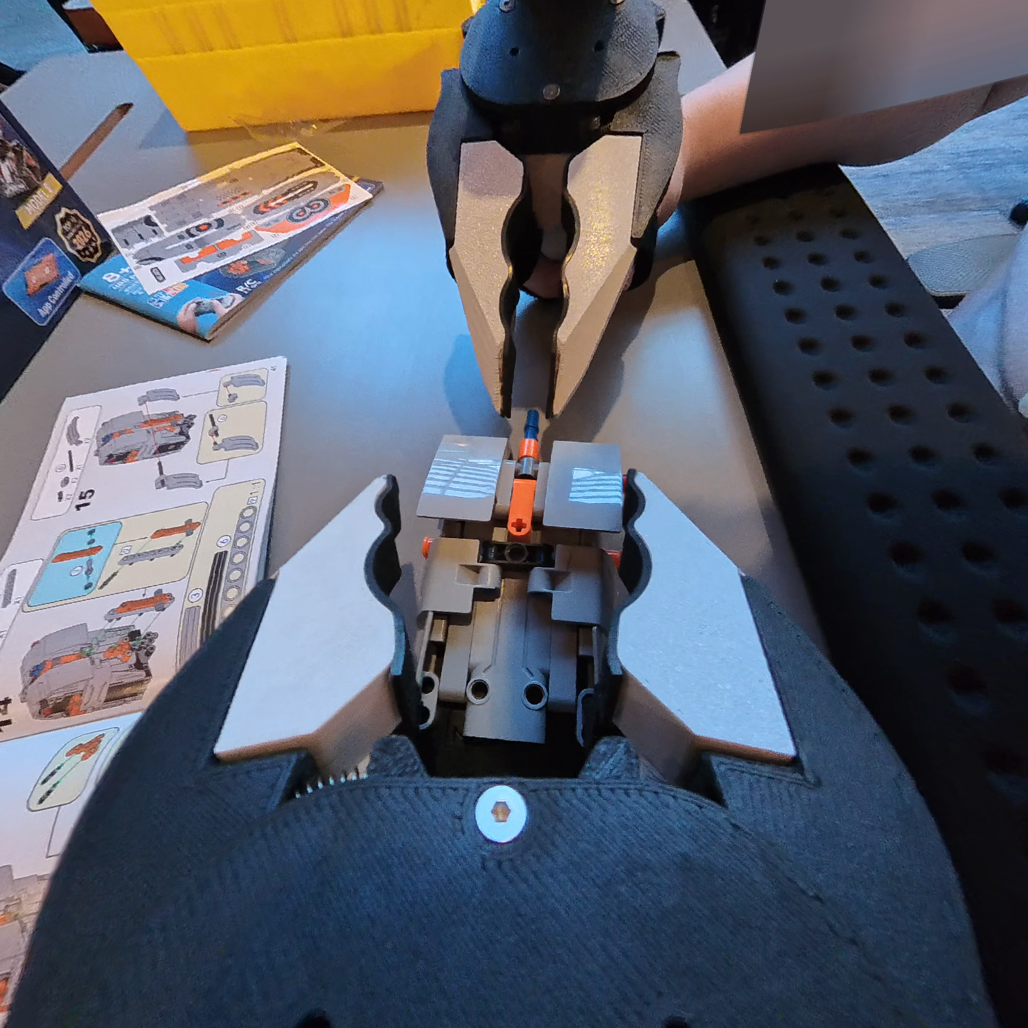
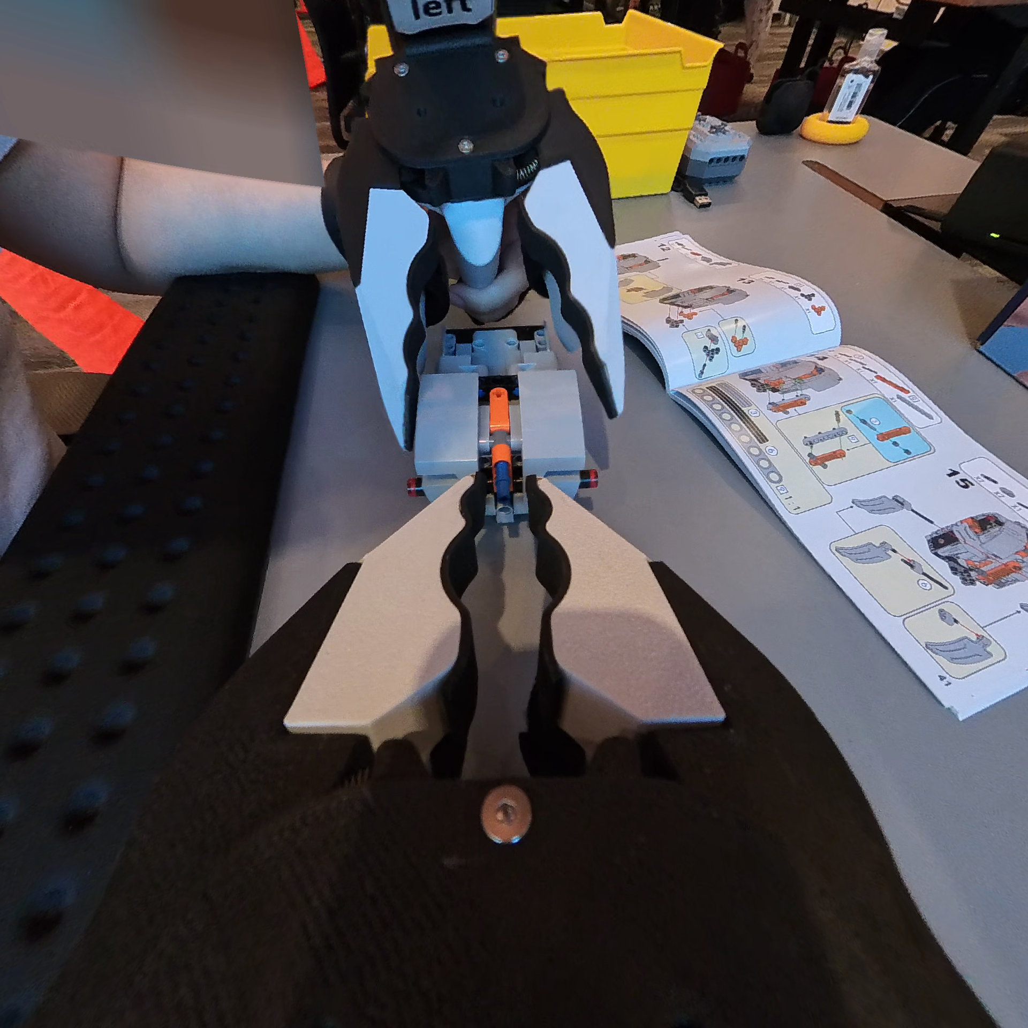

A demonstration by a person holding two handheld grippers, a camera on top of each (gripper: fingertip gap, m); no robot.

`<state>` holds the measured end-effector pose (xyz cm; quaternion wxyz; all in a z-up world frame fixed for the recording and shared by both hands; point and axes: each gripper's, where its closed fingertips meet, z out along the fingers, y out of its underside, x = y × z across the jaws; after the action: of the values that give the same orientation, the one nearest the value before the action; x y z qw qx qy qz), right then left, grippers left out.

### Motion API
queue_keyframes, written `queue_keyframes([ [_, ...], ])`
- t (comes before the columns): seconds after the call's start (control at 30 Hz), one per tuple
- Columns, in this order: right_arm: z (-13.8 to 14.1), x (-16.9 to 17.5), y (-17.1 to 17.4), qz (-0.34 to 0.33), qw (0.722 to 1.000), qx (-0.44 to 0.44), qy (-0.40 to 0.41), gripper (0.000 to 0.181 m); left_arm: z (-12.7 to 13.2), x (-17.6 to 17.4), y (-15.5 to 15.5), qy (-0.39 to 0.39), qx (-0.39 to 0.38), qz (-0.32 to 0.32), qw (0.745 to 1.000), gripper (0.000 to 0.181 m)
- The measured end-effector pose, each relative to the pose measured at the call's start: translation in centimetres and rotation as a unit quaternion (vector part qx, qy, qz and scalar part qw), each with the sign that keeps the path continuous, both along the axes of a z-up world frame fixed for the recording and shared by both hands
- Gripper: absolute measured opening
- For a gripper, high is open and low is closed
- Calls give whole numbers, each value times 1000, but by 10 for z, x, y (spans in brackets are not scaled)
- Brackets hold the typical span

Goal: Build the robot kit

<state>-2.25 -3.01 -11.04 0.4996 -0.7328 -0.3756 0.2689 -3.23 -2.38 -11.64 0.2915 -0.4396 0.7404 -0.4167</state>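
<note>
A grey brick model (image 1: 500,628) with an orange beam (image 1: 521,500) and a blue pin (image 1: 532,420) at its far end sits between my left gripper's (image 1: 512,489) fingers, which press its sides and hold it over the grey table (image 1: 361,334). My right gripper (image 1: 528,414) faces it from the far side. In the right wrist view my right gripper (image 2: 503,484) has a narrow gap, its tips either side of the blue pin (image 2: 502,473) with slivers of space showing. The left gripper (image 2: 509,428) holds the model (image 2: 445,434) beyond.
An open instruction booklet (image 1: 139,528) (image 2: 834,445) lies beside the model. A sticker sheet on a second booklet (image 1: 233,233), a dark box (image 1: 33,222) and a yellow bin (image 2: 628,94) lie farther off. A black perforated slab (image 2: 139,500) runs along the table edge. A grey hub (image 2: 717,150) stands by the bin. The tips of both grippers are at nearly the same place. The black perforated slab (image 2: 139,500) sits 12 cm or so from the ends of my left fingers. Seen from the left wrist view (image 1: 955,525) as well.
</note>
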Motion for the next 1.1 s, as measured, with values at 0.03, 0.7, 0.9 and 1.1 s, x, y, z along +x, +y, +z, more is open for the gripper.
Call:
queue_keyframes([
  [0.03, 0, 0, 0, 4, 1000, -1, -1, 13, 0, 0, 0, -1, 2, -1, 1000, 78],
  [0.7, -3, -5, -4, 30, 999, 5, -14, 8, 1, -26, -8, -38, 260, 6, 965, 55],
  [0.9, -3, -5, -4, 30, 999, 7, -16, 8, -7, -23, -9, -32, 313, -41, 948, 48],
  [1.1, -4, -6, -5, 32, 999, 6, -20, 8, -10, -25, -14, -27, 323, -56, 944, 42],
])
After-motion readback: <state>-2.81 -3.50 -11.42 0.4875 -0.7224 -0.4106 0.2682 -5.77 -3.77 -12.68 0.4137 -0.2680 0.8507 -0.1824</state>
